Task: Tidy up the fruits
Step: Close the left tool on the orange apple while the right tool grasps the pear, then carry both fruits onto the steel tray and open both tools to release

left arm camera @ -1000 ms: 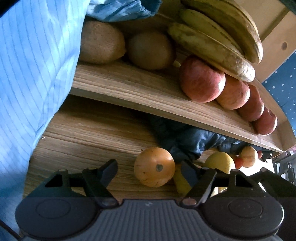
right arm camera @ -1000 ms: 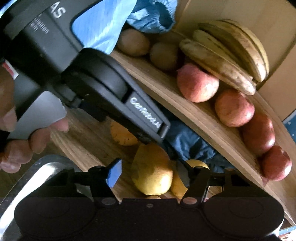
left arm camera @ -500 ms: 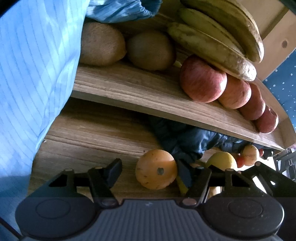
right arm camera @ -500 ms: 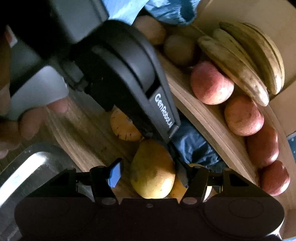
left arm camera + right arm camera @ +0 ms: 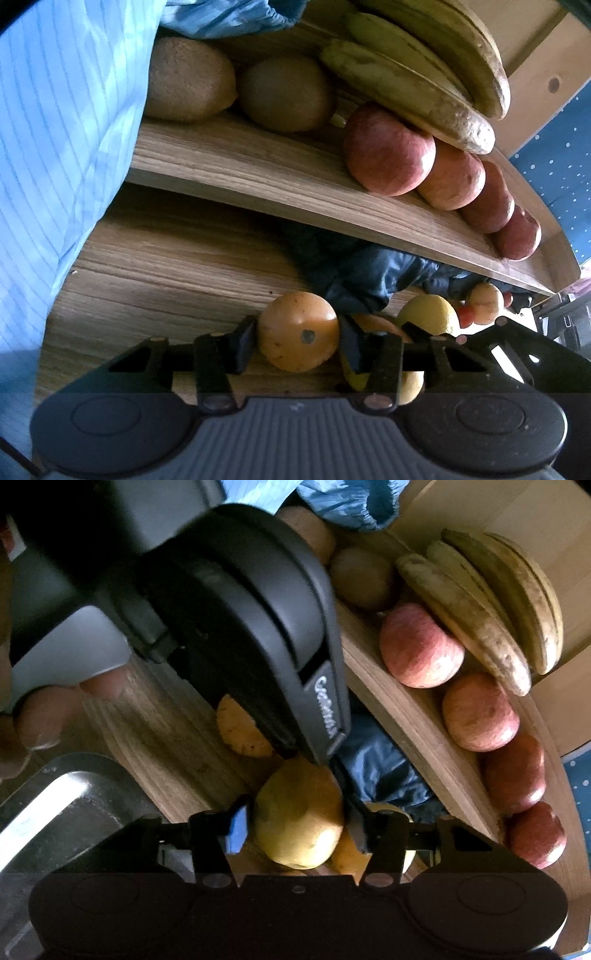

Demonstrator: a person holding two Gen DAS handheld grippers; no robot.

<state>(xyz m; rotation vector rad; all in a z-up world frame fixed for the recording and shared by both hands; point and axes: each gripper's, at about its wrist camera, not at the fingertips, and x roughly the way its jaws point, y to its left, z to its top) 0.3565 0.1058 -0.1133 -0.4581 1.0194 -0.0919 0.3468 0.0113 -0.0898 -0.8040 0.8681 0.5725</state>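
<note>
Orange fruit (image 5: 298,331) sits on the wooden lower shelf (image 5: 177,266), clamped between my left gripper (image 5: 297,341) pads. My right gripper (image 5: 297,821) has closed on a yellow mango (image 5: 299,818). White lettering on the left gripper's body is blurred; unreadable.

Bananas (image 5: 424,70) lie behind apples (image 5: 388,151) on the shelf (image 5: 240,162) — kiwis (image 5: 284,96) left.
</note>
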